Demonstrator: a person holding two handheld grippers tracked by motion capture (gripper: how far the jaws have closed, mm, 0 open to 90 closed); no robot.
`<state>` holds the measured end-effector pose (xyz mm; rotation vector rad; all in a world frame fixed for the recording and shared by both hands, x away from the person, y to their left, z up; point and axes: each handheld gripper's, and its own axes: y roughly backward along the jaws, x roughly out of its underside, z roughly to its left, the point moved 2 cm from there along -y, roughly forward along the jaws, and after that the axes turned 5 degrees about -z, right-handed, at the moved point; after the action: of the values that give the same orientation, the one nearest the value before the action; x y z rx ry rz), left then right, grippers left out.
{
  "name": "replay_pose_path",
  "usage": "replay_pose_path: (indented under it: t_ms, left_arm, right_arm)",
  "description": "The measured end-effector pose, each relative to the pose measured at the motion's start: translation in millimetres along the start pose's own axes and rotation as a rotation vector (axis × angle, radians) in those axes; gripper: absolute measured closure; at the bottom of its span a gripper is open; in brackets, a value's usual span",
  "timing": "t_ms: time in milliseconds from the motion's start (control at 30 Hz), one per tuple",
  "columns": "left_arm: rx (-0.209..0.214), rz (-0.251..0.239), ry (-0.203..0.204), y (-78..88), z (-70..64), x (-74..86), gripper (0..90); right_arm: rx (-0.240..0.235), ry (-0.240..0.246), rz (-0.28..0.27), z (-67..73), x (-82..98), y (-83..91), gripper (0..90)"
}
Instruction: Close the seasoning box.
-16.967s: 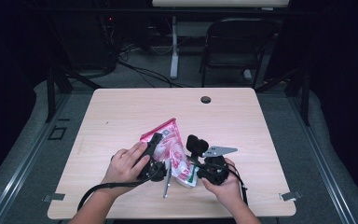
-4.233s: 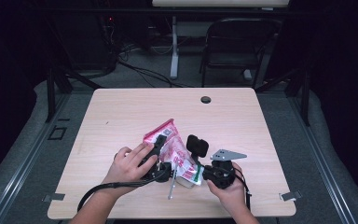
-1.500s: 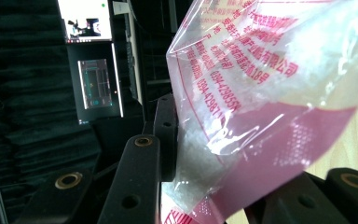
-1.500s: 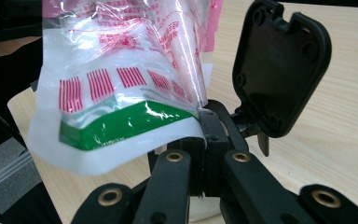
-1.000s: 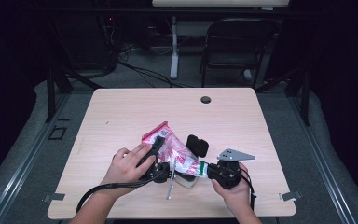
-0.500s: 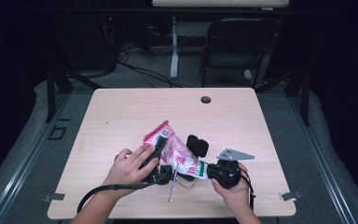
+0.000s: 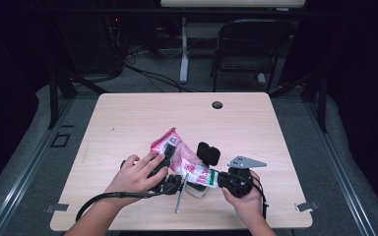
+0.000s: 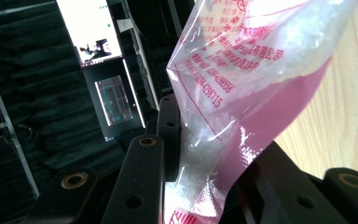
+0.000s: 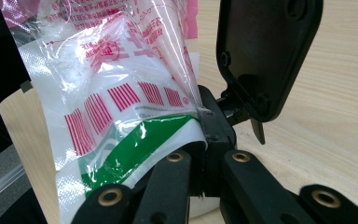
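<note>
Near the table's front edge (far half bare), both grippers pinch a plastic bag.

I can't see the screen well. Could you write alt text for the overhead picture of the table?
A person's two hands hold black grippers, the left gripper and the right gripper, both clamped on a pink and clear plastic bag near the front of a light wooden table. A thin metal rod lies beneath the bag; a black chair stands beyond the table.
</note>
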<state>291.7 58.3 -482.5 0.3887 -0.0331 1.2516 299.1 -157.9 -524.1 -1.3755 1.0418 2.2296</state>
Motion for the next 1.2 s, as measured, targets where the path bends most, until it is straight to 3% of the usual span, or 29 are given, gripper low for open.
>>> replay_pose_path:
  t_ms: [467,533,567,767,867,1200]
  left_arm:
    - [-0.002,-0.004,0.000,0.8,3.0,-2.8,76.8]
    - [-0.020,-0.008,-0.019,1.3,4.6,-3.3,76.8]
    - [-0.006,-0.002,-0.012,1.8,5.2,-2.9,76.8]
    - [-0.023,-0.009,-0.038,3.0,9.1,-3.1,76.8]
    - [-0.006,-0.003,-0.025,3.6,9.4,-3.0,76.8]
    - [-0.020,-0.007,-0.025,4.4,10.5,-3.4,76.8]
  right_arm:
    - [-0.004,0.001,0.011,-0.2,1.3,-0.8,90.0]
    - [-0.005,0.000,0.011,-0.4,1.3,-0.8,90.0]
    - [-0.006,-0.003,0.011,-0.7,1.3,-0.7,90.0]
    - [-0.010,-0.001,0.007,0.2,0.8,-0.9,90.0]
    - [-0.009,0.000,0.009,0.4,0.7,-1.1,90.0]
    - [-0.011,-0.001,0.013,1.0,0.8,-1.8,90.0]
